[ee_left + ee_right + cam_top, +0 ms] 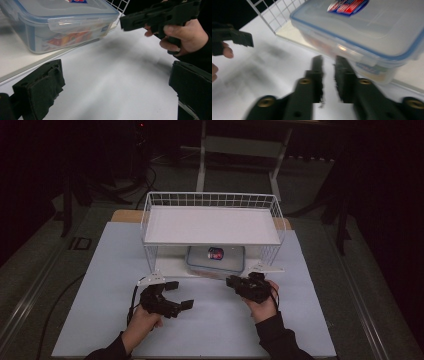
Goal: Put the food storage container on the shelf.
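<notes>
The lidded plastic container (pixel 215 259) sits on the wire rack's (pixel 212 200) bottom shelf; left hand-held gripper (pixel 176 294) jaws wide apart, right hand-held gripper (pixel 231 281) jaws nearly together, both empty above the counter (pixel 210 330).

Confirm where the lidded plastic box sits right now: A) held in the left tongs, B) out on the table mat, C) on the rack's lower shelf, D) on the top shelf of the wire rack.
C: the plastic box rests on the lower shelf of the wire rack, beneath the top shelf.
</notes>
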### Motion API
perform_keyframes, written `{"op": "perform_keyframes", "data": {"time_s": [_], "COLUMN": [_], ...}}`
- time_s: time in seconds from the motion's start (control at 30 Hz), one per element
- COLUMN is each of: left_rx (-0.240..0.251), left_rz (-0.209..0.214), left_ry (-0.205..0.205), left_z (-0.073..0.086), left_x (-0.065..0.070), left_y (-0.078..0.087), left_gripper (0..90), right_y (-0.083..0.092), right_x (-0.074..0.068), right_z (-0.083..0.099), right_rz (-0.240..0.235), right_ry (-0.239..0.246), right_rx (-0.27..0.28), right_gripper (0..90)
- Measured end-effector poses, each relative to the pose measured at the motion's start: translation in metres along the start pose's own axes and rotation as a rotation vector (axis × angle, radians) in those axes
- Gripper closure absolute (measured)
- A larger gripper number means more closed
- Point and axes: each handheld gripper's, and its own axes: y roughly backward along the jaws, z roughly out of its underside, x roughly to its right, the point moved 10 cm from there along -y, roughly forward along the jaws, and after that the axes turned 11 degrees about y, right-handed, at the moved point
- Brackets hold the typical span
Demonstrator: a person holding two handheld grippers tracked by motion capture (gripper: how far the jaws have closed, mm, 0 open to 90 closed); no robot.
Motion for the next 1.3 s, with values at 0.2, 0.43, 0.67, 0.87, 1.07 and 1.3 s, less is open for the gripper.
{"op": "perform_keyframes", "data": {"time_s": [0.2,0.43,0.67,0.87,1.07,1.3], "left_rx": [0.059,0.087,0.111,0.112,0.107,0.105], "left_rz": [-0.047,-0.065,-0.076,-0.073,-0.082,-0.087], "left_ry": [-0.026,-0.027,-0.038,-0.038,-0.044,-0.054], "left_z": [-0.006,-0.008,-0.011,-0.011,-0.010,-0.009], "left_x": [0.000,-0.005,-0.007,-0.008,-0.009,-0.007], "left_y": [0.006,0.010,0.013,0.013,0.013,0.015], "left_gripper": [0.0,0.0,0.0,0.0,0.0,0.0], "right_y": [-0.021,-0.039,-0.049,-0.057,-0.065,-0.072], "right_x": [-0.007,0.004,0.020,0.025,0.026,0.021], "right_z": [0.006,0.005,0.000,-0.011,-0.020,-0.019], "right_rz": [-0.005,0.045,0.074,0.091,0.097,0.089], "right_ry": [0.005,-0.010,-0.058,-0.055,-0.047,-0.051], "right_rx": [-0.047,-0.051,-0.030,-0.008,0.008,0.006], "right_gripper": [89.8,89.9,89.8,89.8,89.8,87.4]}}
